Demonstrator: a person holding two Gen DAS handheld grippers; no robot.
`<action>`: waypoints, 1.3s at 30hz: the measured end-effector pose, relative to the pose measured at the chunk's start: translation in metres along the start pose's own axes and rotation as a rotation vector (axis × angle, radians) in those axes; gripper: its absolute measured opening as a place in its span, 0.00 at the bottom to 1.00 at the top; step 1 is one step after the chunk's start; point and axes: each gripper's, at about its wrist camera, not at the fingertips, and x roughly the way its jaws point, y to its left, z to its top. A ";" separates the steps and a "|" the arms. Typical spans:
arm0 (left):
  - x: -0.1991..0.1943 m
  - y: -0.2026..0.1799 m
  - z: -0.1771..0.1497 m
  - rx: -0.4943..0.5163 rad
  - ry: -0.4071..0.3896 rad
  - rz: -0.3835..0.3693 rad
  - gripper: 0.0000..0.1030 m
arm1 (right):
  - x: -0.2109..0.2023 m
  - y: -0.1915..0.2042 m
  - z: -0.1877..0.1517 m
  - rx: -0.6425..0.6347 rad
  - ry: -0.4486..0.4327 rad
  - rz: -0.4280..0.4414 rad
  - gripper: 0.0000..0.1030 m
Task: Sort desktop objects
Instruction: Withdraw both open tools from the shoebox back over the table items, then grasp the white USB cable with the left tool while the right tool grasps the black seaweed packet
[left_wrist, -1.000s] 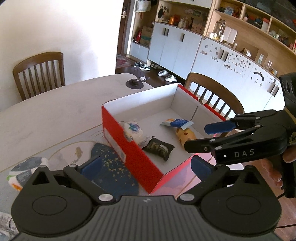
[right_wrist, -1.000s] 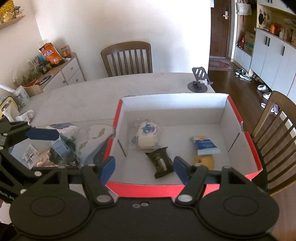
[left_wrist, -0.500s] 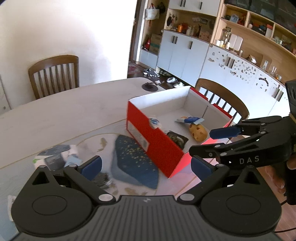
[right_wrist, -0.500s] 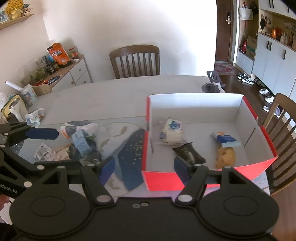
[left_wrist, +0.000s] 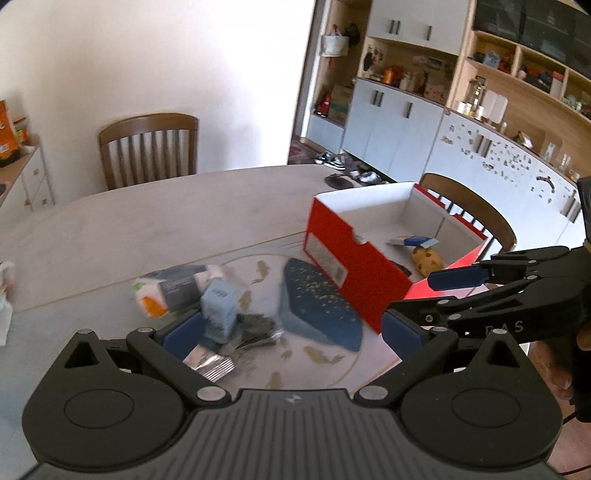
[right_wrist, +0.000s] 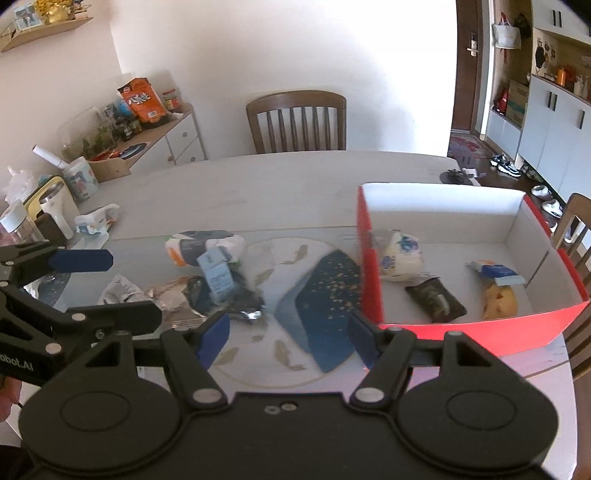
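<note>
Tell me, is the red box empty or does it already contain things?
Not empty. The red box holds a white packet, a dark pouch, a blue-white packet and a yellow item.

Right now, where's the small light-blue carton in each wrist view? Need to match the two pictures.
Left wrist: light-blue carton lower centre-left, atop the packet pile, just past the left gripper.
Right wrist: the carton sits left of centre, in the pile beyond the right gripper.
Shared landmark: the red box, right of the carton in both views.
</note>
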 end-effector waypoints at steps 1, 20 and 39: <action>-0.003 0.003 -0.002 -0.004 -0.003 0.005 1.00 | 0.001 0.004 0.000 -0.002 0.000 0.003 0.68; -0.041 0.061 -0.053 -0.083 0.023 0.102 1.00 | 0.019 0.051 -0.011 -0.044 0.030 0.049 0.68; -0.001 0.057 -0.114 -0.011 0.098 0.015 1.00 | 0.069 0.056 -0.020 -0.089 0.078 0.023 0.68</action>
